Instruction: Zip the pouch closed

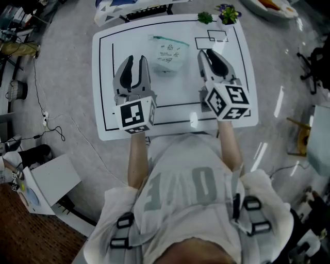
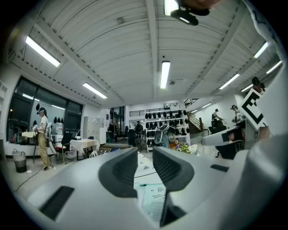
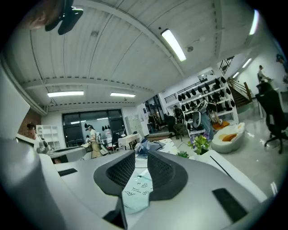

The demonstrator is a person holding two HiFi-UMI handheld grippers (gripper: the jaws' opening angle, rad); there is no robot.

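A translucent pale-green pouch (image 1: pixel 167 54) with small printed drawings lies flat on the white table (image 1: pixel 105 82), at the middle of its far half. My left gripper (image 1: pixel 135 61) hovers near its left side, jaws apart with nothing between them. To the pouch's right, my right gripper (image 1: pixel 206 53) also stands open and empty. In the left gripper view the pouch (image 2: pixel 155 197) shows low down through the gap of the left gripper (image 2: pixel 145 155). In the right gripper view the pouch (image 3: pixel 137 191) lies below and beyond the right gripper (image 3: pixel 141 157). Neither gripper touches it.
Two small potted plants (image 1: pixel 205 18) (image 1: pixel 228 13) stand at the table's far right corner. Black outlines are drawn on the tabletop. On the floor to the left are cables (image 1: pixel 51 124) and a white box (image 1: pixel 49 180). The person stands at the near edge.
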